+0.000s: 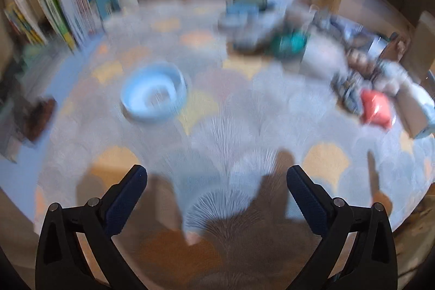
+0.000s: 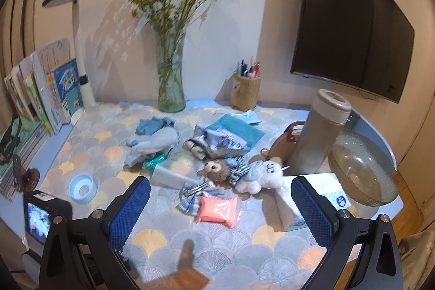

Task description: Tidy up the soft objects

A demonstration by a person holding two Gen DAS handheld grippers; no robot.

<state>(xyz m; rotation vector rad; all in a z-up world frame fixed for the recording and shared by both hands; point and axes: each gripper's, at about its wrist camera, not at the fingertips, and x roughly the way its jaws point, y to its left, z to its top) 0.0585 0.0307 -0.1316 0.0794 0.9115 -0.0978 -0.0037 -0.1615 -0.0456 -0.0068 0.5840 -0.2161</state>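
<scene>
Soft things lie in a heap mid-table in the right wrist view: a pink soft packet [image 2: 217, 211], a brown plush bear [image 2: 217, 167], a white plush animal [image 2: 262, 175], a grey-blue plush [image 2: 155, 142], a teal cloth [image 2: 239, 128] and a striped cloth [image 2: 190, 200]. My right gripper [image 2: 220, 204] hangs open above the near table, nothing between its fingers. The left wrist view is blurred by motion; the pink packet [image 1: 376, 109] shows at its right. My left gripper [image 1: 216, 181] stands open and empty over the patterned tablecloth [image 1: 217, 127].
A small blue bowl [image 2: 81, 188] sits left of the heap. A glass vase [image 2: 171, 83], a pen holder [image 2: 245, 91], a beige flask [image 2: 320, 129], a clear glass bowl [image 2: 361, 170] and a white box [image 2: 323, 197] stand around. Books [image 2: 46, 89] line the left edge.
</scene>
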